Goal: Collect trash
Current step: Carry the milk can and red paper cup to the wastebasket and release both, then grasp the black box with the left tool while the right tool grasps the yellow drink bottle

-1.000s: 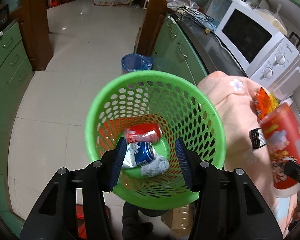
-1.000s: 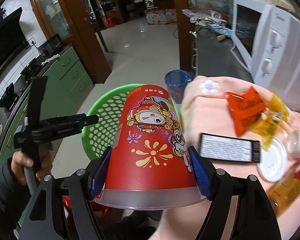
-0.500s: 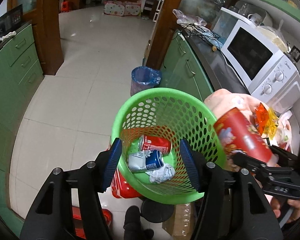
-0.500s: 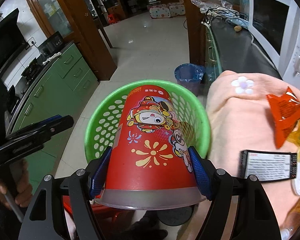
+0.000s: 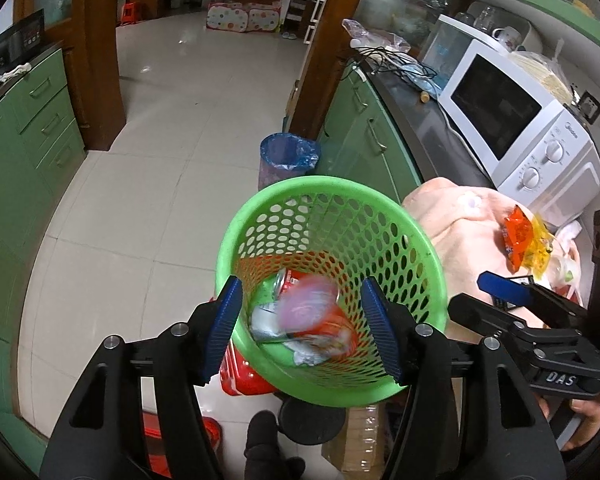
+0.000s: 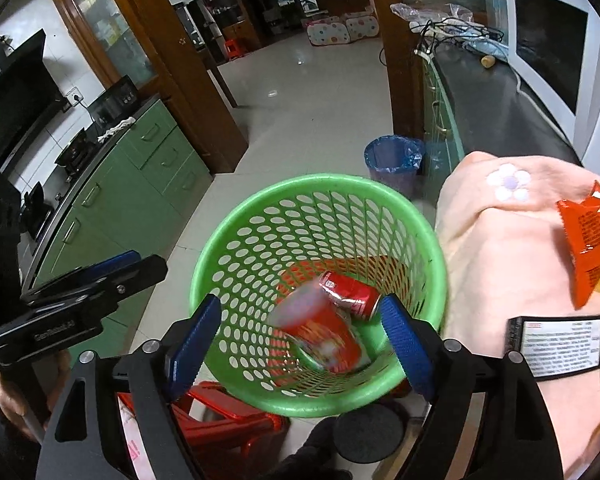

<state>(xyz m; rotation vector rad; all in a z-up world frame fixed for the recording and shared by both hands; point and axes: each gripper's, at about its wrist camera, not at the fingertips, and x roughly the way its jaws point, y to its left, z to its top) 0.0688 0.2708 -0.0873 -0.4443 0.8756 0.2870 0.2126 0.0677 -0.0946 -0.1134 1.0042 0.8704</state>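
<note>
A green perforated basket [image 5: 428, 252] [image 6: 236, 236] sits below both grippers. A red paper cup [image 6: 324, 336] lies blurred inside it, also in the left wrist view [image 5: 316, 316], beside a red can [image 6: 350, 294] and crumpled trash [image 5: 306, 354]. My right gripper [image 6: 300, 338] is open and empty above the basket. My left gripper [image 5: 302, 326] is open and empty over the basket's near side. An orange snack wrapper [image 6: 588, 236] and a black-edged packet [image 6: 560, 342] lie on the peach cloth [image 6: 496, 260] to the right.
A white microwave [image 5: 516, 120] stands on the dark counter [image 6: 484, 104] at right. A blue-lined bin [image 5: 288, 158] stands on the tiled floor. Green cabinets [image 6: 140, 184] line the left. Red stools [image 6: 228, 420] sit under the basket.
My right gripper has opened and let go of the red cup, which has dropped into the basket. The left gripper has pulled back slightly.
</note>
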